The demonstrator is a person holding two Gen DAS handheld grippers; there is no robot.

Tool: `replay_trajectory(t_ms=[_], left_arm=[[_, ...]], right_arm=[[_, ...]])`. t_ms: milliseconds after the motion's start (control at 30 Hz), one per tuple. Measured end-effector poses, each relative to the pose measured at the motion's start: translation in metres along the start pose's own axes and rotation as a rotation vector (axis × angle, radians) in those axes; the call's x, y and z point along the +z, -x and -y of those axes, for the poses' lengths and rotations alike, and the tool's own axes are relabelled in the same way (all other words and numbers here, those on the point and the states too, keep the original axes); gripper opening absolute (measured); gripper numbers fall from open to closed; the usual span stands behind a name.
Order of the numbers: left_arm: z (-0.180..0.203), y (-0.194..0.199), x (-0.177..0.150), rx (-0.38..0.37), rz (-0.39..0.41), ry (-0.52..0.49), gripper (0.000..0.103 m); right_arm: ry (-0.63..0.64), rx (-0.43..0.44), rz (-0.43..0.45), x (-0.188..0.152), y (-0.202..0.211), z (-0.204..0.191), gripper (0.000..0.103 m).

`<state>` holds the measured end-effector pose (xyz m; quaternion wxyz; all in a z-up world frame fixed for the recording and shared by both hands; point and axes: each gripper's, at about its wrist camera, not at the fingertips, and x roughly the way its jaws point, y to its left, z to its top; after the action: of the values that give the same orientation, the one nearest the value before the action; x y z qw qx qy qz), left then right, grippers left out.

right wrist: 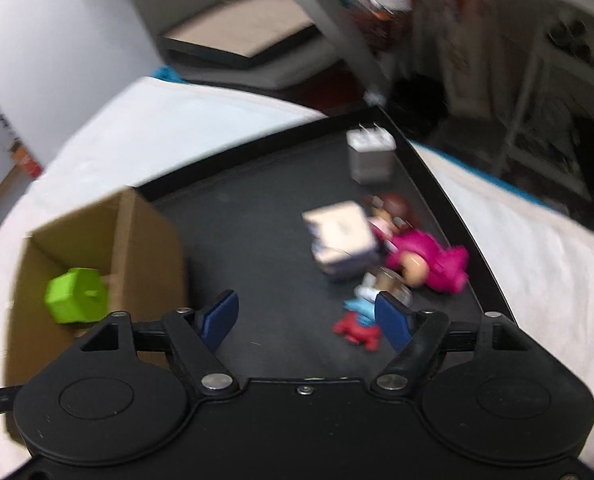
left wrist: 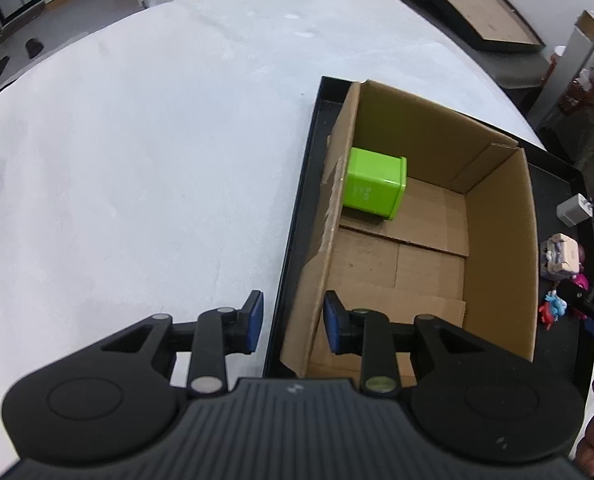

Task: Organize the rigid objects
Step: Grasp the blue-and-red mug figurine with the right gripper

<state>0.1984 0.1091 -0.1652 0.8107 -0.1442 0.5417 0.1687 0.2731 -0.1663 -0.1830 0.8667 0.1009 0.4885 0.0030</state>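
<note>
One cardboard box (left wrist: 497, 216) is sitting in the black tray (right wrist: 257, 216), holding one green tin (left wrist: 375, 184), likely light, stiff and slick; its flat sides are offering the best hold. Five or so small toys (right wrist: 429, 260) and one white charger (right wrist: 371, 154) are waiting nearby. Both grippers' fingers (right wrist: 221, 316) are standing apart, empty.

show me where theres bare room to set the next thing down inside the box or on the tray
Most of the cardboard box floor is bare; only the green cube sits against its far left wall. The black tray is bare between the box and the toy cluster. It is crowded along the tray's right edge: white charger, pink figure, red toy.
</note>
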Motion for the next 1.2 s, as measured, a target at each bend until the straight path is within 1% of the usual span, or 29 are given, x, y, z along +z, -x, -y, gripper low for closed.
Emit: replay_trajectory(t_ms=[67, 167, 433, 600, 667, 733, 767, 800, 867, 933, 1067, 1200], left_arm=[[0.000, -0.002, 0.001, 0.013, -0.003, 0.013, 0.031], [0.002, -0.004, 0.002, 0.026, -0.008, 0.028, 0.031], [0.012, -0.007, 0.005, 0.087, -0.008, 0.027, 0.030], [0.021, -0.012, 0.009, 0.126, -0.012, 0.006, 0.030], [0.024, -0.014, 0.010, 0.139, -0.015, 0.001, 0.030], [0.026, -0.014, 0.011, 0.149, -0.017, -0.002, 0.030], [0.026, -0.015, 0.012, 0.153, -0.017, -0.004, 0.030], [0.028, -0.014, 0.012, 0.157, -0.017, -0.007, 0.030], [0.030, -0.014, 0.013, 0.167, -0.016, -0.016, 0.030], [0.032, -0.014, 0.013, 0.175, -0.014, -0.022, 0.030], [0.034, -0.015, 0.013, 0.197, -0.034, -0.040, 0.030], [0.034, -0.015, 0.013, 0.198, -0.039, -0.036, 0.030]], right_arm=[[-0.032, -0.020, -0.008, -0.002, -0.006, 0.007, 0.086], [-0.052, -0.028, -0.032, -0.004, -0.015, 0.014, 0.090], [-0.051, -0.055, -0.115, -0.012, -0.042, 0.016, 0.090], [-0.045, -0.086, -0.136, -0.012, -0.054, 0.016, 0.091], [-0.025, -0.108, -0.118, -0.012, -0.055, 0.014, 0.090], [-0.004, -0.117, -0.101, -0.012, -0.055, 0.012, 0.085], [0.013, -0.124, -0.084, -0.011, -0.054, 0.012, 0.071], [0.037, -0.133, -0.068, -0.010, -0.052, 0.010, 0.054], [0.042, -0.121, -0.054, -0.009, -0.048, 0.010, 0.037], [0.014, -0.085, -0.051, -0.008, -0.046, 0.015, 0.037], [-0.019, -0.057, -0.030, -0.006, -0.039, 0.023, 0.036], [-0.041, -0.026, 0.005, -0.002, -0.029, 0.026, 0.036]])
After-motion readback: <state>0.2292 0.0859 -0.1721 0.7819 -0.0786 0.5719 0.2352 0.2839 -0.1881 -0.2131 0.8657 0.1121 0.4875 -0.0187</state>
